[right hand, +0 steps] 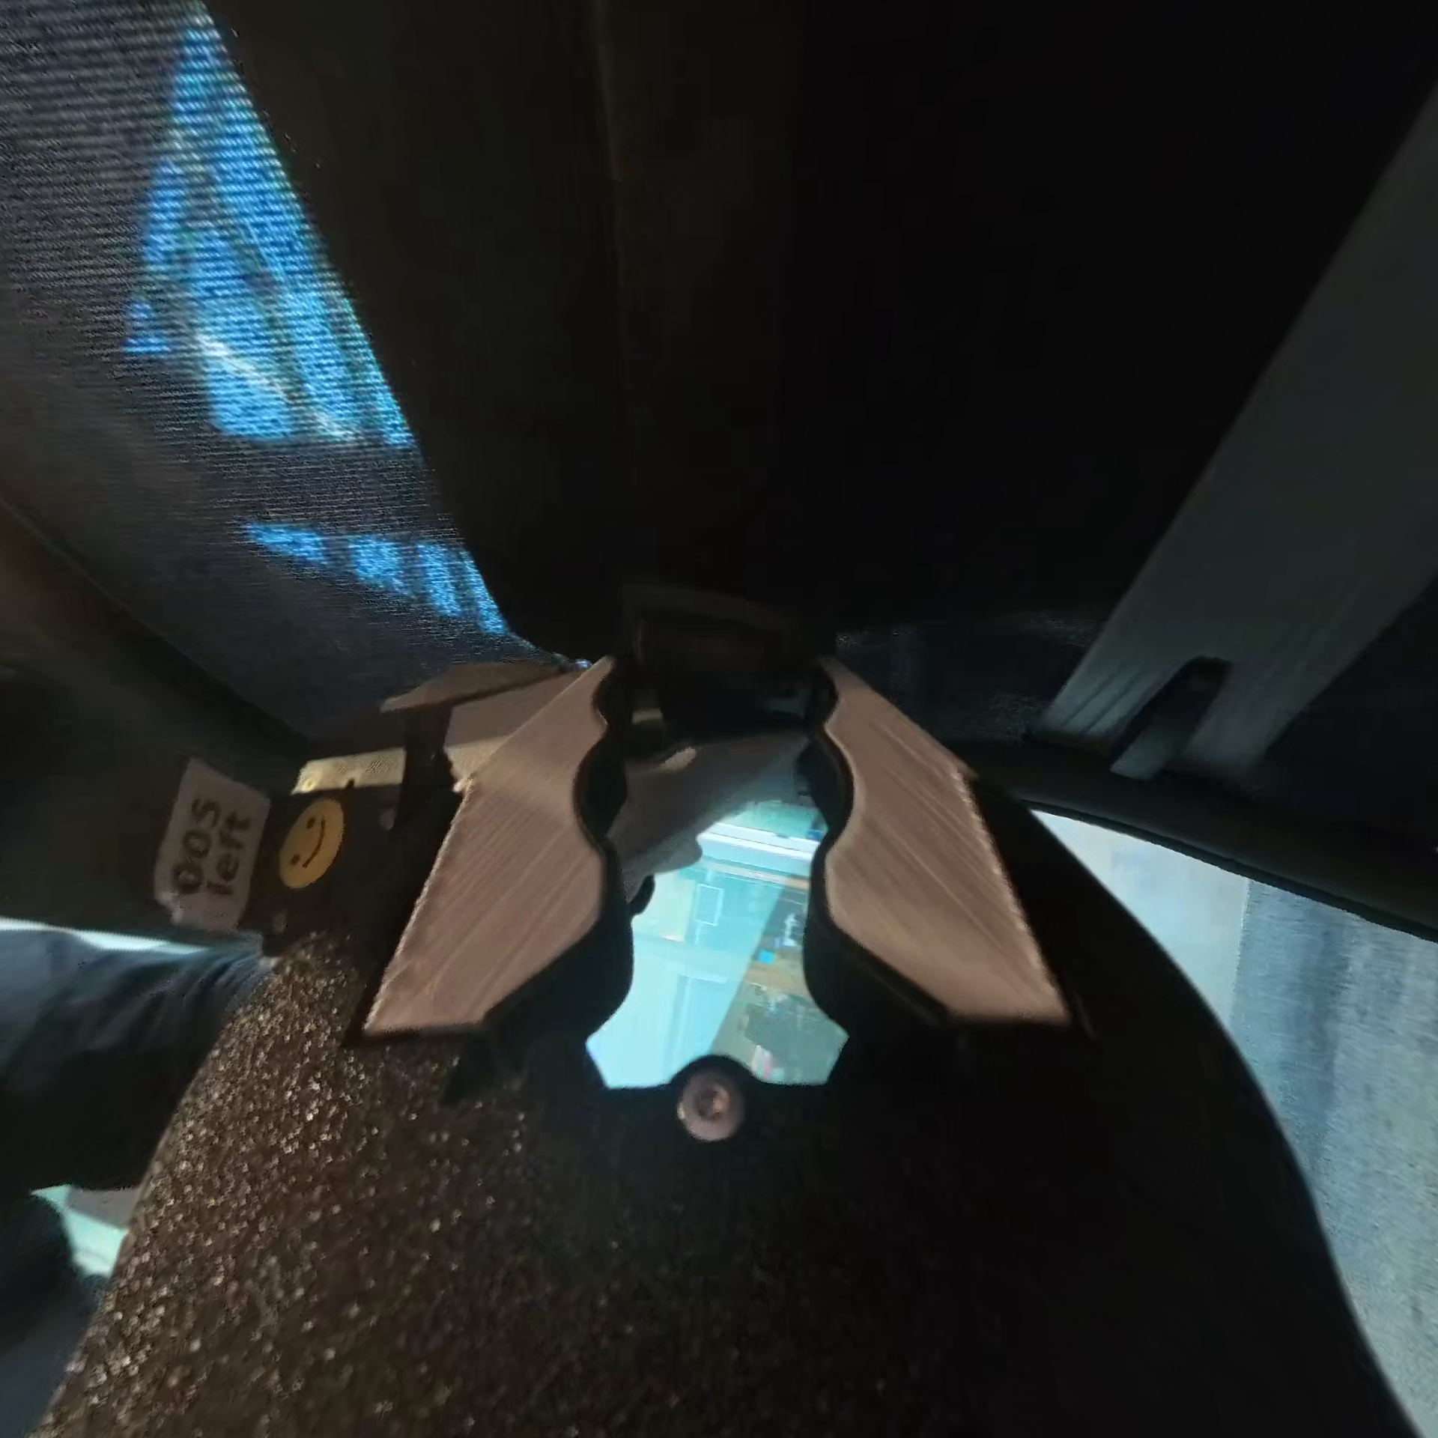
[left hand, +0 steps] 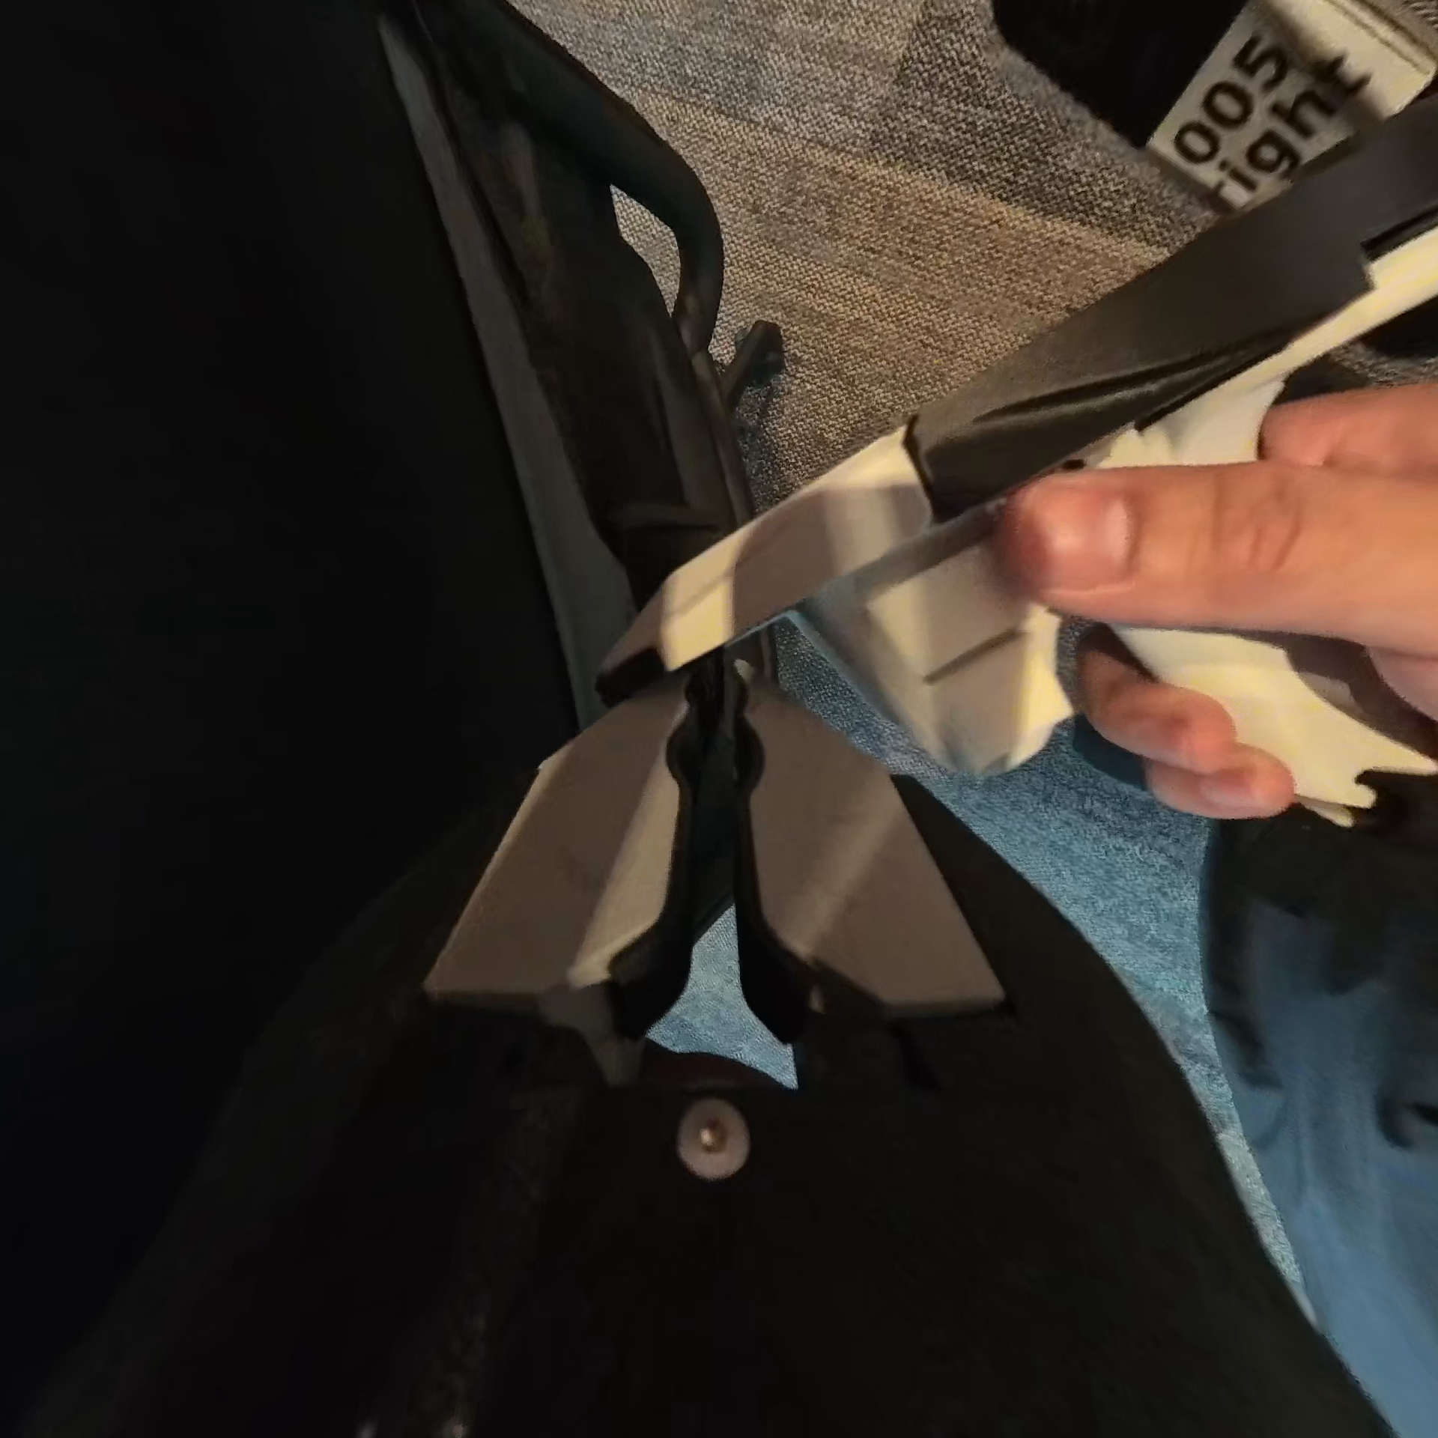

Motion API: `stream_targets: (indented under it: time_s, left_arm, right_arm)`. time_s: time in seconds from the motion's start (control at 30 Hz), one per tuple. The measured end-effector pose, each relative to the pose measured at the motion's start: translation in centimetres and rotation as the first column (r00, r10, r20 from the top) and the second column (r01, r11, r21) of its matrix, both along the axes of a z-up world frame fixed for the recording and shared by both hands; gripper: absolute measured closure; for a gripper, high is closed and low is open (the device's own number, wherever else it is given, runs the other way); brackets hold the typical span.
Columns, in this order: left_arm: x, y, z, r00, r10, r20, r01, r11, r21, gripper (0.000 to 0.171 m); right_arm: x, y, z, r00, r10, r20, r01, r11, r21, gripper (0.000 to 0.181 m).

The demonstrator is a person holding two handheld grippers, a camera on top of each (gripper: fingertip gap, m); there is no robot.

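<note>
Left gripper (left hand: 712, 724) pinches a thin black strap (left hand: 712, 817); right gripper (right hand: 716, 685) (jaws apart) crosses just above it, hand (left hand: 1245, 568) beside.

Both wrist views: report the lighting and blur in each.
Left wrist view: left half nearly black; the other hand-held gripper and the hand are lit but motion-blurred. Right wrist view: dark, underexposed above the right hand-held gripper; bright patch between its fingers; blue fabric smeared.

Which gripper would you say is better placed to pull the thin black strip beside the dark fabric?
The left gripper: it is shut on the black strip, whereas the right gripper is open, its tips merely alongside, I think.
</note>
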State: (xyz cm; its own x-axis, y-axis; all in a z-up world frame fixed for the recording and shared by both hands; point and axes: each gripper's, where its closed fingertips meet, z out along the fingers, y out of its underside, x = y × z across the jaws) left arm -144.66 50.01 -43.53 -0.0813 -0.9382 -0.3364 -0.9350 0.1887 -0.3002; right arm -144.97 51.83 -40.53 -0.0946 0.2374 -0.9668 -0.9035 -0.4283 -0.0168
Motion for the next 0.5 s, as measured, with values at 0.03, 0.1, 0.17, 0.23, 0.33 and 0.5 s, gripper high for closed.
stream_targets:
  time_s: [0.03,0.1,0.17,0.23,0.33,0.5]
  left_arm:
    - [0.0,-0.2,-0.1,1.000,-0.011,-0.005,0.011,1.000,0.016,0.171]
    - [-0.1,-0.5,-0.3,1.000,-0.031,-0.007,0.031,0.998,0.055,0.171]
    - [-0.3,-0.5,-0.5,1.000,-0.012,0.001,0.012,0.998,0.055,0.171]
    - [-0.2,-0.5,-0.3,0.999,0.009,0.031,-0.010,0.999,0.039,0.171]
    - [-0.2,-0.5,0.0,0.999,0.023,0.040,-0.024,0.999,0.028,0.171]
    - [-0.3,-0.4,0.0,0.999,0.027,0.033,-0.028,0.999,0.037,0.171]
  right_arm:
    - [0.0,0.1,-0.1,1.000,-0.008,0.028,0.009,1.000,-0.020,0.137]
    - [0.4,0.1,-1.2,0.991,-0.037,0.128,0.049,0.994,-0.099,0.138]
    - [0.4,-0.1,-1.7,0.983,-0.050,0.176,0.077,0.986,-0.151,0.138]
    - [0.6,-0.3,-1.1,0.981,-0.078,0.175,0.101,0.987,-0.127,0.139]
    - [0.8,-0.6,-0.6,0.990,-0.104,0.091,0.111,0.991,-0.077,0.142]
    - [0.9,-1.0,-0.8,0.991,-0.106,0.079,0.113,0.989,-0.093,0.140]
